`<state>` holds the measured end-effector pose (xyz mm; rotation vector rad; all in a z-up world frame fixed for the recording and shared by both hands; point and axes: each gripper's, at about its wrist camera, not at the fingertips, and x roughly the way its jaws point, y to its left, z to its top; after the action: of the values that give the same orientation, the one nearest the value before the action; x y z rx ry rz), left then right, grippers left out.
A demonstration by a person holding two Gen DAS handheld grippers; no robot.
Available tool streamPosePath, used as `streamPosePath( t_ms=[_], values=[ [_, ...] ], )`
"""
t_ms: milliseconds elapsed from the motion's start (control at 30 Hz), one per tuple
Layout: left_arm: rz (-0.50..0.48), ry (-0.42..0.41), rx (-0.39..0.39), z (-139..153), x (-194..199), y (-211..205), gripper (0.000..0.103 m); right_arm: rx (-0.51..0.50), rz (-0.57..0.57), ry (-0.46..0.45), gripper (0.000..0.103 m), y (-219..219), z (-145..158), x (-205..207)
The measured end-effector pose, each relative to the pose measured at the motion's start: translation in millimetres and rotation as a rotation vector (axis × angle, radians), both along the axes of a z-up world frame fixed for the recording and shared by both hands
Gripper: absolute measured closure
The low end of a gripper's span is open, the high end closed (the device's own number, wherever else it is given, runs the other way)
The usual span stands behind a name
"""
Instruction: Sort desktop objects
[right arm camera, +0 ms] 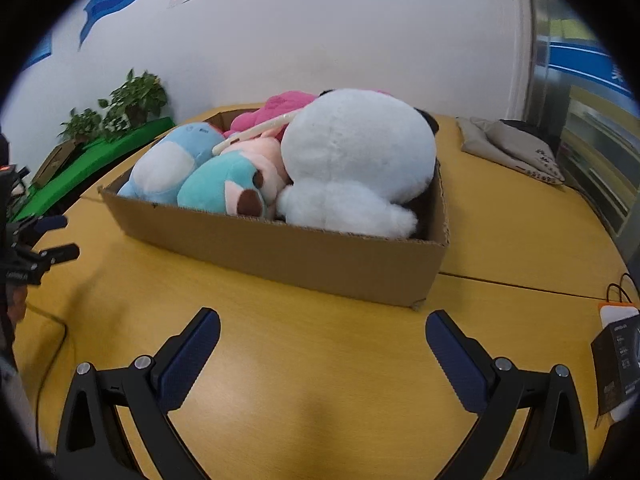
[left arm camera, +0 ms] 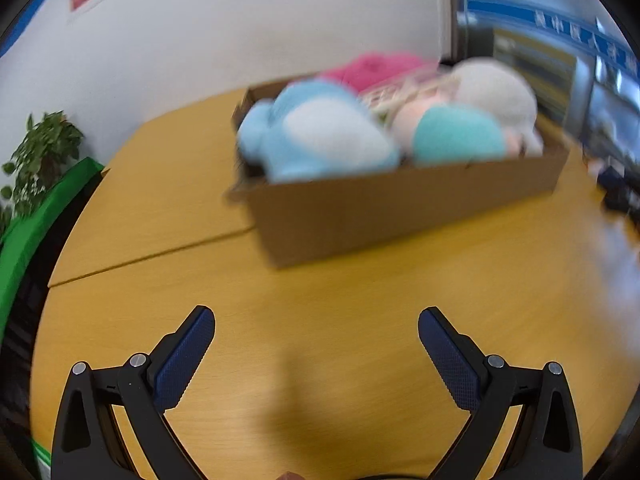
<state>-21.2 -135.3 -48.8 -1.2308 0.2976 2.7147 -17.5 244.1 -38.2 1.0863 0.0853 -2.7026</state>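
Note:
A cardboard box (right arm camera: 320,258) stands on the wooden table (right arm camera: 320,380), filled with plush toys: a big white one (right arm camera: 360,160), a teal and pink one (right arm camera: 224,188), a light blue one (right arm camera: 168,168) and a pink one (right arm camera: 284,106) at the back. The left wrist view is blurred and shows the same box (left arm camera: 400,208) with the blue plush (left arm camera: 316,136). My left gripper (left arm camera: 316,324) is open and empty over bare table in front of the box. My right gripper (right arm camera: 322,328) is open and empty, also in front of the box.
A grey pouch (right arm camera: 512,148) lies on the table at the back right. A black box and a white-orange device (right arm camera: 618,344) sit at the right edge. Potted plants (right arm camera: 132,100) and a green surface (right arm camera: 92,160) are at the left. The left gripper shows at the left edge (right arm camera: 52,240).

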Motion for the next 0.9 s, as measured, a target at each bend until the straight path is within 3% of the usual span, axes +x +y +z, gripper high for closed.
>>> streamPosePath(
  t_ms=[100, 300, 467, 600, 767, 900],
  values=[
    [-0.01, -0.07, -0.074, -30, -8, -53, 0.0, 0.044, 0.07, -0.056, 0.0, 35, -20, 5],
    [-0.105, -0.121, 0.083, -47, -24, -119, 0.0, 0.145, 0.103, -0.155, 0.001, 86, -60, 7],
    [-0.272, -0.107, 0.1, -47, -35, -138, 0.0, 0.095, 0.212, -0.166, 0.0, 103, -64, 6],
    [-0.338, -0.111, 0.098, -45, -57, -148, 0.0, 0.102, 0.319, -0.164, 0.0, 115, -63, -5],
    [-0.374, -0.114, 0.096, -49, -83, -148, 0.0, 0.109, 0.425, -0.16, 0.0, 129, -65, -23],
    [-0.381, -0.112, 0.099, -49, -79, -155, 0.0, 0.112, 0.436, -0.158, 0.0, 130, -65, -25]
  ],
)
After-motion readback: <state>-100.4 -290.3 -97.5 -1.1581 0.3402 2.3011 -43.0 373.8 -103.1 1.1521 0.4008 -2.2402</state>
